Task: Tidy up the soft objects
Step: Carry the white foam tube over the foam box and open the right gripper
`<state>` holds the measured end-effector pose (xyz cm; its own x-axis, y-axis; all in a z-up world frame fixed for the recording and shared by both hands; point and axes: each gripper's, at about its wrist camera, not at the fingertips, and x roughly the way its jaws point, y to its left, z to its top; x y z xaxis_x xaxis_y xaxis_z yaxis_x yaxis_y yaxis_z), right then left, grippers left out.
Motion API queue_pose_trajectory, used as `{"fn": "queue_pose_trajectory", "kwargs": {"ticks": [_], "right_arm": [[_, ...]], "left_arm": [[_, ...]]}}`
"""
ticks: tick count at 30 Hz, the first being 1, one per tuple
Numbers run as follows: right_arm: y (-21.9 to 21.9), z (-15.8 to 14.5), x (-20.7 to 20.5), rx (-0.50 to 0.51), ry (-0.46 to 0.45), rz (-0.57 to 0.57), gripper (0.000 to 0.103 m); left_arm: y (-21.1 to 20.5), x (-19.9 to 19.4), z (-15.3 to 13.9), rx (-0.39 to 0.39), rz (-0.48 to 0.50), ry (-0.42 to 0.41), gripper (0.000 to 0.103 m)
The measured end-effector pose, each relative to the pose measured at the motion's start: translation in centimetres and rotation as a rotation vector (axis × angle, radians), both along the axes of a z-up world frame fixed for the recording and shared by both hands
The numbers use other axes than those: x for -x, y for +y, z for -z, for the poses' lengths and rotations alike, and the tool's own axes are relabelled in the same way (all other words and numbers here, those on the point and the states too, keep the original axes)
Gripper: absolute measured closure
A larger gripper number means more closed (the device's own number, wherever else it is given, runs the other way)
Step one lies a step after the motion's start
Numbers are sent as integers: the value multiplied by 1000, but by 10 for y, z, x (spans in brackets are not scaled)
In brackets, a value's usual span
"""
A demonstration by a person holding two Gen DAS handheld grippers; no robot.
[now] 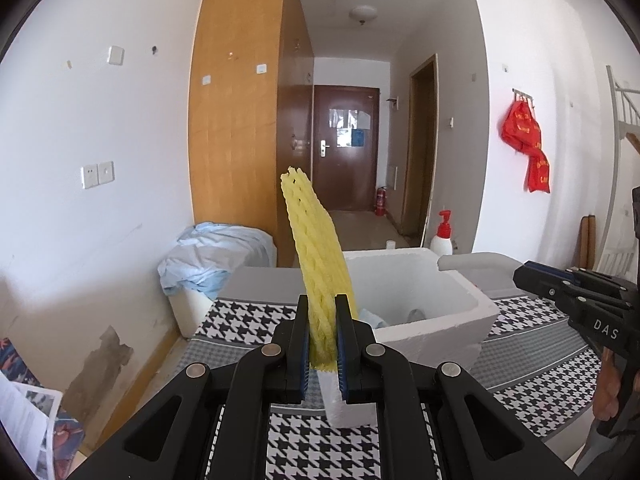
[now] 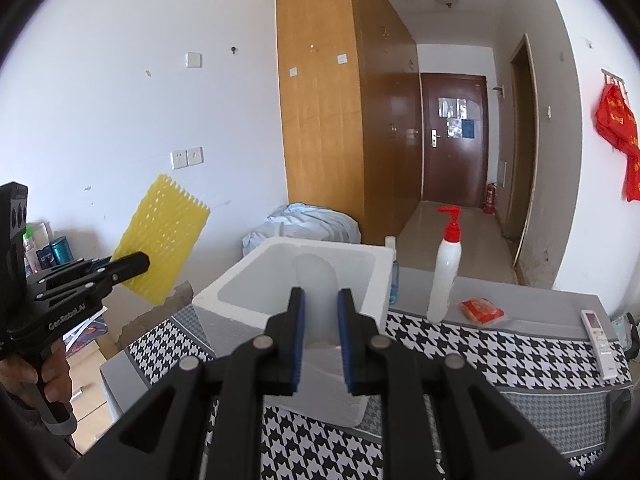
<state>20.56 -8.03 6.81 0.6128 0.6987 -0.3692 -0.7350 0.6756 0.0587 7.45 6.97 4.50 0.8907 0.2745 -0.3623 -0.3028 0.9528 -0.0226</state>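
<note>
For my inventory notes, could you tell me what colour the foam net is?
Yellow; the foam net shows best in the right wrist view.

left gripper (image 1: pixel 323 332): black plastic linkage arms, round silver pivot screws, blue pads lining the inner faces of both fingers.
right gripper (image 2: pixel 322 336): same black build, silver pivots, blue pads.
markings: white "GenRobot.AI" lettering ran along the left body; "DAS" showed on the right one.
handle: black pistol grip with a grey base, wrapped by a hand (image 2: pixel 24 376).
</note>
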Motion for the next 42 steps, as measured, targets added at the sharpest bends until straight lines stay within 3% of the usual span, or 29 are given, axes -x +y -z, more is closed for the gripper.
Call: {"fn": "queue_pose_trajectory", "kwargs": {"ticks": [23, 42], "right_arm": [[48, 5, -23, 64, 30, 1, 84], [88, 11, -44, 93, 108, 16, 84]], "left_arm": [[27, 1, 23, 25, -35, 34, 92], [43, -7, 36, 40, -29, 50, 92]]}}
